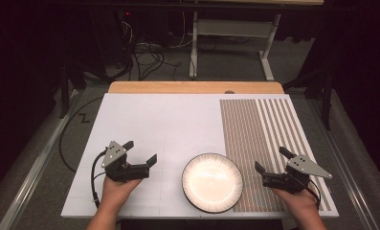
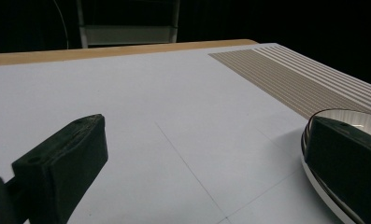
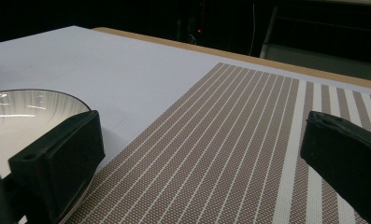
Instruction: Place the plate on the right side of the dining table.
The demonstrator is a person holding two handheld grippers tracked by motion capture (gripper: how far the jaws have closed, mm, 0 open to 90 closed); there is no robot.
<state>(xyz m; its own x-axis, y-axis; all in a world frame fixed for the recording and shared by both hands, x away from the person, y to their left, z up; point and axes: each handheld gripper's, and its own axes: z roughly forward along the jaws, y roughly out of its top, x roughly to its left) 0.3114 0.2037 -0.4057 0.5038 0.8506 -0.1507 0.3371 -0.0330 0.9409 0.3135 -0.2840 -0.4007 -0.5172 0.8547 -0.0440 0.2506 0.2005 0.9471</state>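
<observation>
A white bowl (image 1: 212, 182) with a dark rim sits near the front edge of the white table (image 1: 168, 120), partly overlapping a striped brown placemat (image 1: 254, 139). My left gripper (image 1: 139, 152) rests to the bowl's left, jaws wide and empty. On the placemat to the bowl's right, my right gripper (image 1: 272, 159) is also open with nothing between its jaws. In the left gripper view the bowl's rim (image 2: 314, 182) shows behind the right jaw. In the right gripper view the bowl (image 3: 29, 116) lies behind the left jaw, with the placemat (image 3: 230, 149) ahead.
A wooden strip (image 1: 197, 87) runs along the table's far edge. Beyond it stand a white frame (image 1: 230, 33) and loose cables (image 1: 149, 55) on the dark floor. A black cable (image 1: 68, 139) curves past the table's left side.
</observation>
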